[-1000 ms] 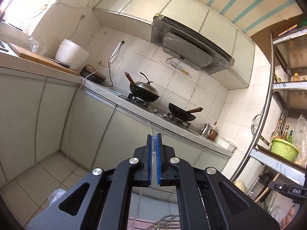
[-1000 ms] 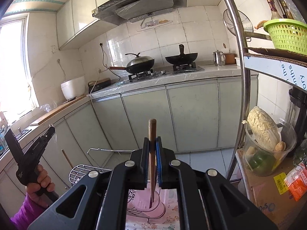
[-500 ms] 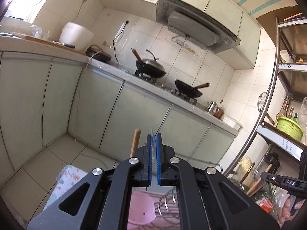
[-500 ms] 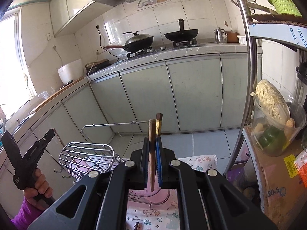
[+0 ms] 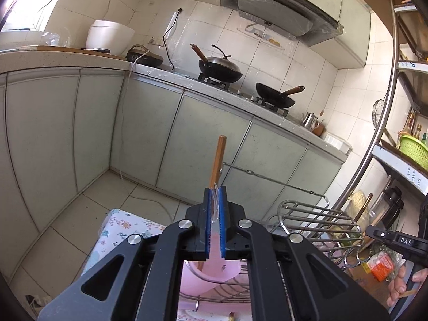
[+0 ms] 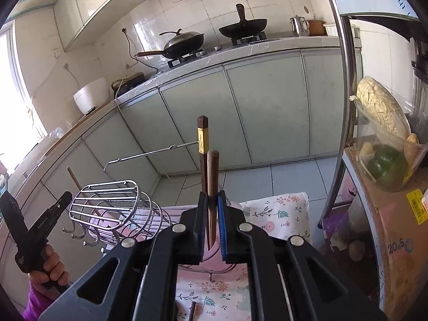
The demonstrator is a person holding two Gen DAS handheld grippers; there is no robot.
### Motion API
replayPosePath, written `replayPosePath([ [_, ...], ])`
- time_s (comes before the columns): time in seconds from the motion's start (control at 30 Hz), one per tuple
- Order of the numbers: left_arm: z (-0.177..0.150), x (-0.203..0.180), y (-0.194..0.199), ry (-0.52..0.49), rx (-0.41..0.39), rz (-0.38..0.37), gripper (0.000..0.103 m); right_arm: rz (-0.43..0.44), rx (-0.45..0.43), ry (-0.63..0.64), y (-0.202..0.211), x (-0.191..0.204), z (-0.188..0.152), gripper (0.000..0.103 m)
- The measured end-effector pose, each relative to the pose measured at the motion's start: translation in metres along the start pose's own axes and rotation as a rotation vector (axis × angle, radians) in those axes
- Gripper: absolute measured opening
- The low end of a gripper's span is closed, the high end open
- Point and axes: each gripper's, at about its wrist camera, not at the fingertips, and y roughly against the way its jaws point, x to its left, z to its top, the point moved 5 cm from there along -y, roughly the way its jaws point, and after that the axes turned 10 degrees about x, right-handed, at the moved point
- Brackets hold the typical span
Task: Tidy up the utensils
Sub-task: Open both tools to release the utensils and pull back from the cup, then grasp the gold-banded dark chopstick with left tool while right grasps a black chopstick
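Observation:
My left gripper [image 5: 214, 191] is shut on a thin clear plastic utensil [image 5: 214, 200] that shows between its blue pads. It hangs over a pink cup [image 5: 211, 270] in a wire rack [image 5: 318, 222]. A wooden stick [image 5: 218, 160] stands in the cup just behind the pads. My right gripper [image 6: 212, 196] is shut on a brown wooden stick [image 6: 213, 176], held upright above the pink cup [image 6: 214, 256]. A dark chopstick with a gold band [image 6: 202, 144] stands right behind it. The left gripper also shows in the right wrist view [image 6: 34, 230].
The wire rack [image 6: 115, 203] stands on a floral cloth [image 6: 278, 214] on the table. Another stick [image 6: 192, 310] lies on the cloth below. Kitchen cabinets and a stove with two woks [image 5: 222, 68] lie behind. A metal shelf [image 6: 345, 85] with food stands at the right.
Both grippers have tilted and moved down toward the rack and pink cup. The standing stick and the gold-banded chopstick have come into view behind the pads.

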Motion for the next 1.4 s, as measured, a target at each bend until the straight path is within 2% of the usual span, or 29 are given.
replayPosePath([
  [0.03, 0.000, 0.001, 0.000, 0.001, 0.010, 0.006, 0.013, 0.008, 0.002, -0.007, -0.001, -0.001, -0.001, 0.009],
  [0.1, -0.003, 0.005, 0.000, 0.012, 0.026, 0.013, 0.037, 0.015, 0.007, -0.017, -0.003, -0.004, -0.001, 0.015],
  [0.13, -0.003, 0.006, 0.001, 0.017, 0.028, 0.015, 0.040, 0.017, 0.008, -0.020, -0.003, -0.004, -0.001, 0.021],
  [0.2, -0.005, 0.007, 0.002, 0.017, 0.032, 0.022, 0.044, 0.022, 0.003, -0.025, -0.001, -0.005, -0.002, 0.023],
  [0.6, -0.032, -0.001, 0.012, -0.026, 0.113, 0.010, 0.045, 0.058, 0.023, -0.048, 0.008, -0.009, -0.037, 0.023],
  [0.97, -0.074, -0.008, 0.015, -0.072, 0.222, 0.014, 0.045, 0.084, 0.120, -0.036, -0.010, 0.001, -0.088, 0.023],
  [1.4, -0.144, -0.007, -0.009, -0.119, 0.433, 0.008, 0.045, 0.102, 0.260, -0.050, -0.042, 0.003, -0.143, 0.023],
])
